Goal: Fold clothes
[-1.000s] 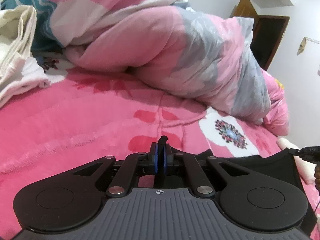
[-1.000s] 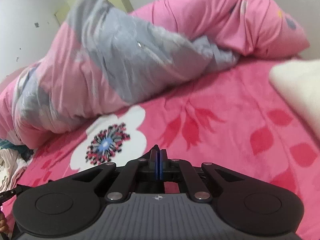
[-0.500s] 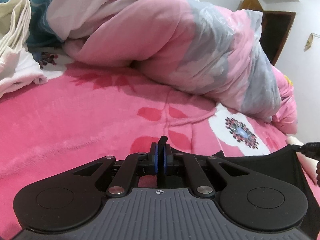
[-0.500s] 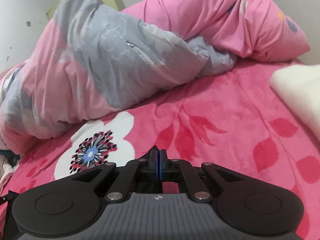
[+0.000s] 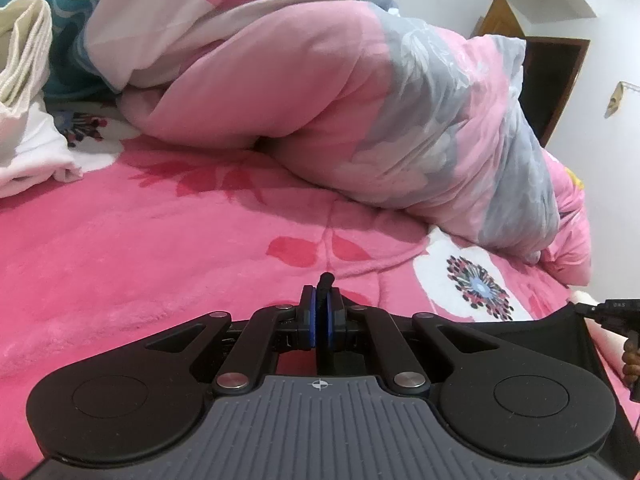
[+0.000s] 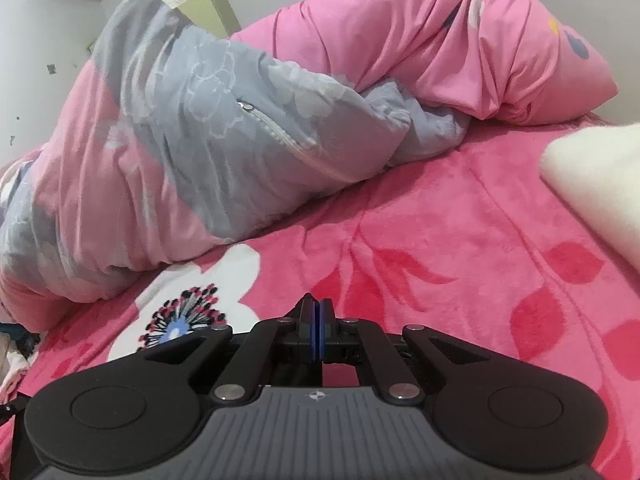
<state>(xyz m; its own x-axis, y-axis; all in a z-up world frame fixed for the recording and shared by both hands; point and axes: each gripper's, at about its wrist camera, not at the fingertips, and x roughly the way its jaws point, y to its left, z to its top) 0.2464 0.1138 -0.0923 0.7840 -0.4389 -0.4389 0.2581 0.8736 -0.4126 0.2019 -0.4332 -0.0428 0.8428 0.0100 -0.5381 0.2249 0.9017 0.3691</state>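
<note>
Left wrist view. The left gripper (image 5: 321, 294) was clenched, its blue pads pinching a fold of black fabric (image 5: 325, 280), a tab of which stood up between the tips. The same dark cloth (image 5: 532, 330) spread to the right of the gripper, stretching toward the bed's near right edge, where a second tool tip (image 5: 612, 308) met its corner. The gripper was pitched slightly downward over the pink floral blanket (image 5: 160, 260) covering the bed. A bunched pink-and-grey duvet (image 5: 360, 120) lay along the far side of the bed, its long axis running from upper left to lower right. White and cream garments (image 5: 28, 120) were heaped at the left edge, with a teal patterned cloth (image 5: 52, 12) behind them.

Right wrist view. The right gripper (image 6: 316, 310) was closed tight, blue pads pressed together; whether fabric was caught between them could not be told. It pointed downward over the blanket (image 6: 440, 220), near a white printed flower (image 6: 192, 308). The duvet (image 6: 200, 140) lay across the far side, and a pink pillow-like roll (image 6: 460, 40) lay toward the far right corner. A white folded item (image 6: 600, 176) sat at the right edge.
</note>
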